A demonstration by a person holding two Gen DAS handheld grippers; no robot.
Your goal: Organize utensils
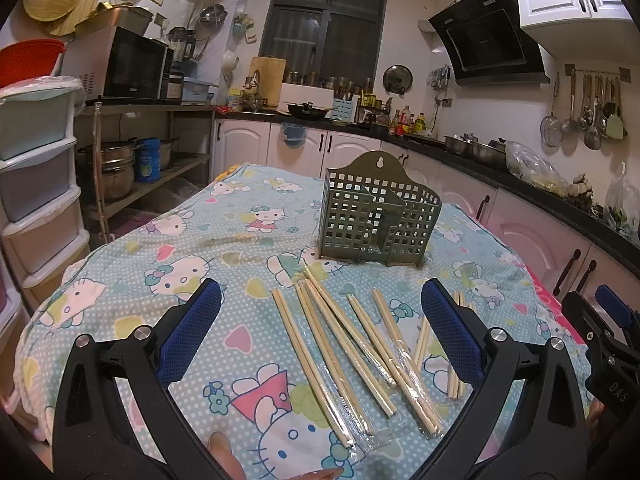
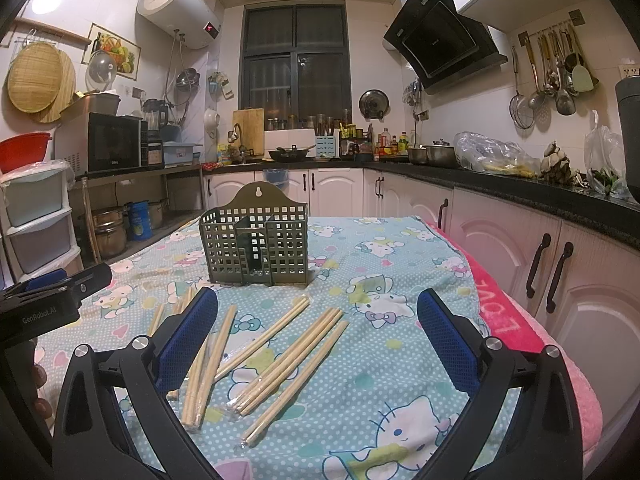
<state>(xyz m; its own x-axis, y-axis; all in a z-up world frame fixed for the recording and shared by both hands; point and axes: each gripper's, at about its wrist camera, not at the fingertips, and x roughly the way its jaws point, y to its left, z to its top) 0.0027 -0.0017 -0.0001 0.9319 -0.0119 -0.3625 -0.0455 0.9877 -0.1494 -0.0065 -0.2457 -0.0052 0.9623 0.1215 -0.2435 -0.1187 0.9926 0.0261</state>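
Observation:
Several wooden chopsticks point(image 1: 352, 344), some in clear wrappers, lie loose on the cartoon-print cloth in front of a green perforated utensil holder point(image 1: 378, 212) that stands upright and looks empty. My left gripper point(image 1: 320, 300) is open and empty, hovering just above the near chopsticks. My right gripper point(image 2: 318, 308) is open and empty, above the chopsticks point(image 2: 288, 356), with the holder point(image 2: 256, 240) behind them. Each gripper shows at the edge of the other's view.
The cloth-covered table point(image 2: 400, 380) has a pink towel point(image 2: 520, 312) along its right edge. White kitchen cabinets point(image 2: 560, 280) and a dark counter run along the right. Plastic drawers point(image 1: 36, 184) and a metal shelf with pots point(image 1: 132, 160) stand to the left.

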